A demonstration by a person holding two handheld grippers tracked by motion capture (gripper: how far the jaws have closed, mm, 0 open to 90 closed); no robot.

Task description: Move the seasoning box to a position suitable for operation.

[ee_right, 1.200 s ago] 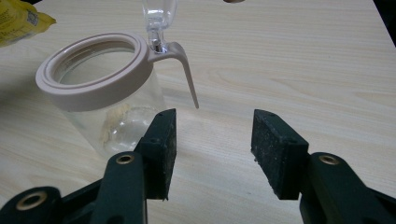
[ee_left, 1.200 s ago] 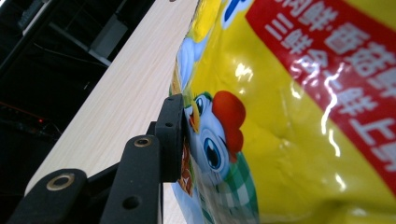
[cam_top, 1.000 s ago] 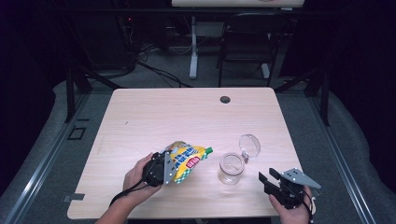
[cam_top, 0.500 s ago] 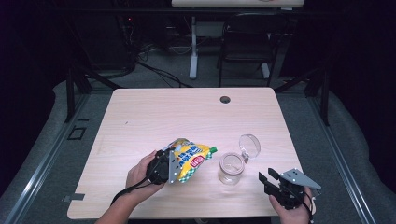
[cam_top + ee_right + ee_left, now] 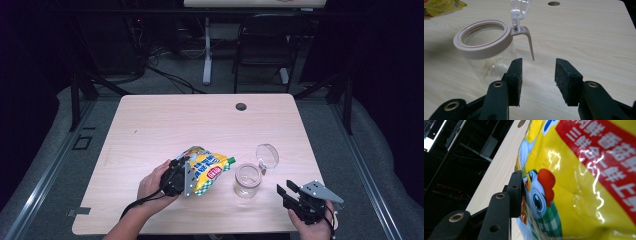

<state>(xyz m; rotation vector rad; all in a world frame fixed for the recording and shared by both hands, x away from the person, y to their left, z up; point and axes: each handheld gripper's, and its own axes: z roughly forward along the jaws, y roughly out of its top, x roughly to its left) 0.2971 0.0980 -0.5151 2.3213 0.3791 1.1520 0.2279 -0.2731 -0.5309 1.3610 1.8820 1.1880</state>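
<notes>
Pinching the snack bag [image 5: 206, 169] in my left gripper [image 5: 181, 176]; right gripper [image 5: 290, 194], jaws just narrowing but empty, sits near the open jar [image 5: 247, 180].

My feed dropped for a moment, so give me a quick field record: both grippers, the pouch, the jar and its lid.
left gripper: shut on the yellow pouch, at its lower end
yellow pouch: tilted, green spout end toward the glass jar
right gripper: open, nothing between the pads; jaws have just been closing a little
glass jar: upright on the table, beside the pouch, apart from the right gripper
jar lid: clear, hinged, flipped open
jar contents: a little pale matter at the bottom
</notes>
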